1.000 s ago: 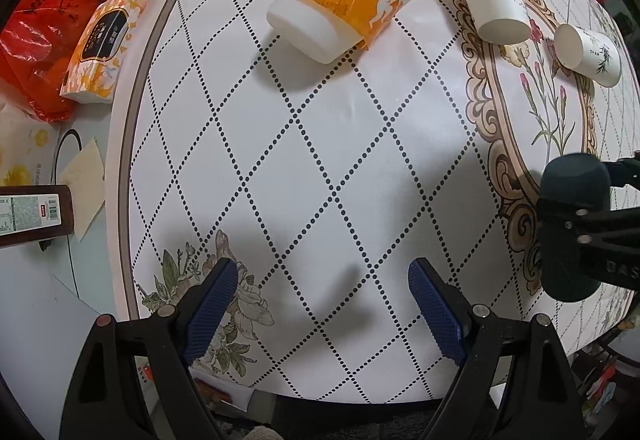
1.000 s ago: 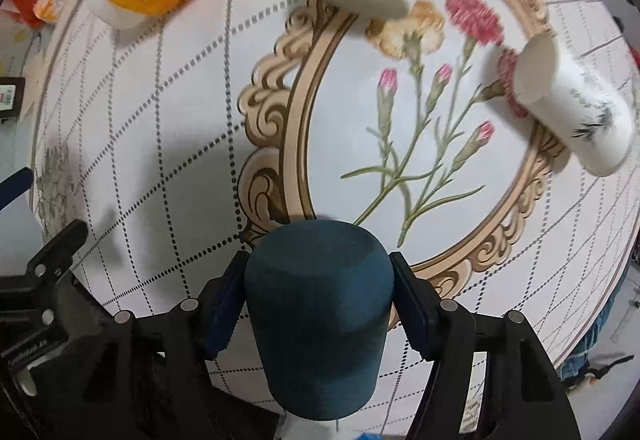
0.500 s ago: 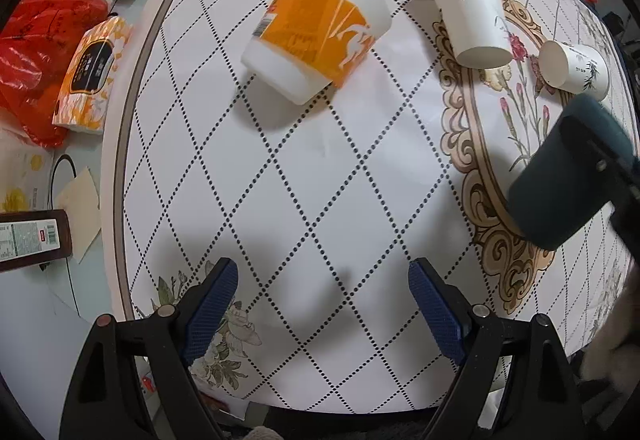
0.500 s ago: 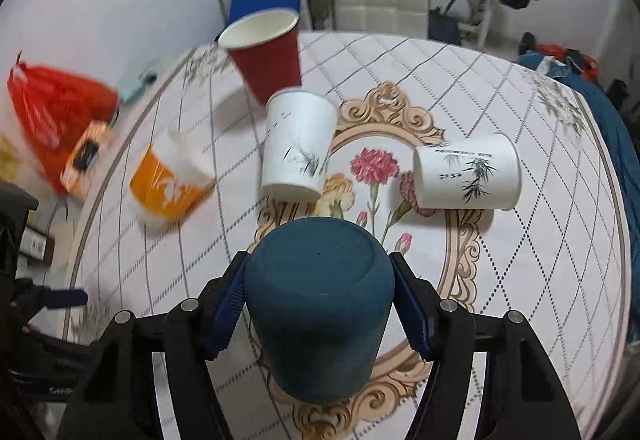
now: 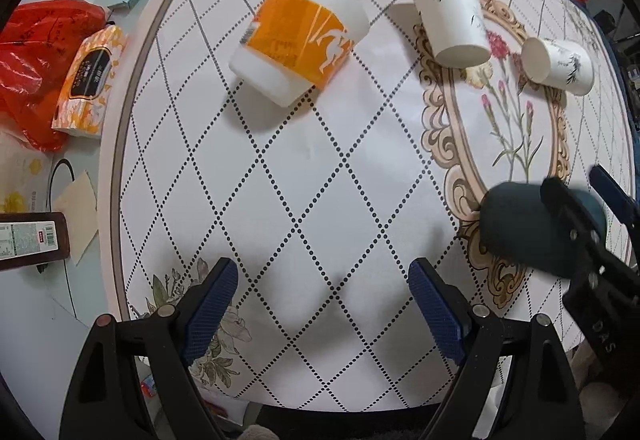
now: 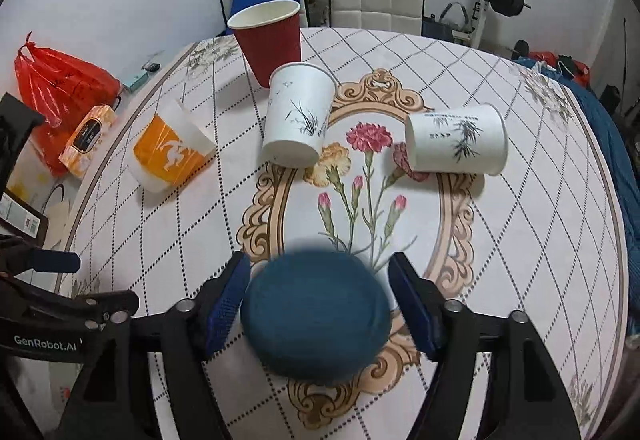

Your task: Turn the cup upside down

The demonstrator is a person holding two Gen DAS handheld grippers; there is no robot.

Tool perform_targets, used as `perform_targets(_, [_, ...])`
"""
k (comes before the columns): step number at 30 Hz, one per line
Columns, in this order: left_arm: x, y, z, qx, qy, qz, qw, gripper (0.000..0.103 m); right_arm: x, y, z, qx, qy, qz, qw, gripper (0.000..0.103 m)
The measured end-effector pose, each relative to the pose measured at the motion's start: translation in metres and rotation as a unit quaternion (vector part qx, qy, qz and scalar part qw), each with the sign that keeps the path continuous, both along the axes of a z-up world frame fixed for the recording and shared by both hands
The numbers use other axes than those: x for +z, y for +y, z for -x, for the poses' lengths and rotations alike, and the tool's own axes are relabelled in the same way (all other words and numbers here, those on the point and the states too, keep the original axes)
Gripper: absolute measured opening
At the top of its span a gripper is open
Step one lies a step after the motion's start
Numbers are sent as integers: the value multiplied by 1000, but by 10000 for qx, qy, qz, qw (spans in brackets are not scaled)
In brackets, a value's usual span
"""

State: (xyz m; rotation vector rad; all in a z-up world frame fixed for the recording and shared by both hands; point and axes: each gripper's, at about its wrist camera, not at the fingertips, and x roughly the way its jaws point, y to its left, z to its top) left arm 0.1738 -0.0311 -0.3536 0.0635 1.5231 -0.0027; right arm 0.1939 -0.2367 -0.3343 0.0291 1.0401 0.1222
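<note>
A dark teal cup stands upside down on the round table, its closed base up, blurred. My right gripper straddles it with the jaws spread; small gaps show between the pads and the cup. The cup also shows in the left wrist view at the right edge, partly behind the right gripper's frame. My left gripper is open and empty above the table's near edge.
A red cup stands upright at the back. A white cup stands upside down, another white cup lies on its side. An orange and white cup leans at the left. A red bag and tissue pack lie off the table.
The right gripper lowered the teal cup onto the table, base up, and spread its jaws off it. The left gripper drew back slightly.
</note>
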Motion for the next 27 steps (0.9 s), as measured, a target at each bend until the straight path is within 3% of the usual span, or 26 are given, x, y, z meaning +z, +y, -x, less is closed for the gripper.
perform_targets(1, [4, -1, 2, -43, -57, -2, 10000, 100, 3, 0, 1, -59, 15, 77, 10000, 86])
perform_targets(2, [10, -1, 4, -87, -130, -15, 9999, 101, 7, -2, 3, -117, 78, 88, 9999, 93])
perform_targets(9, [49, -12, 31, -517, -521, -60, 9973, 101, 55, -23, 46, -835, 433, 384, 9948, 96])
perform_targets(14, [76, -27, 51, -754, -789, -47, 9940, 101, 74, -28, 89, -1129, 648, 357, 9908, 97])
perform_targets(22, [130, -43, 84, -671, -1256, -7, 9898, 101, 116, -47, 136, -1502, 436, 398, 9869, 97])
perform_targets(27, [179, -49, 111, -541, -1679, 14, 9843, 101, 158, -56, 165, -1516, 292, 289, 9876, 97])
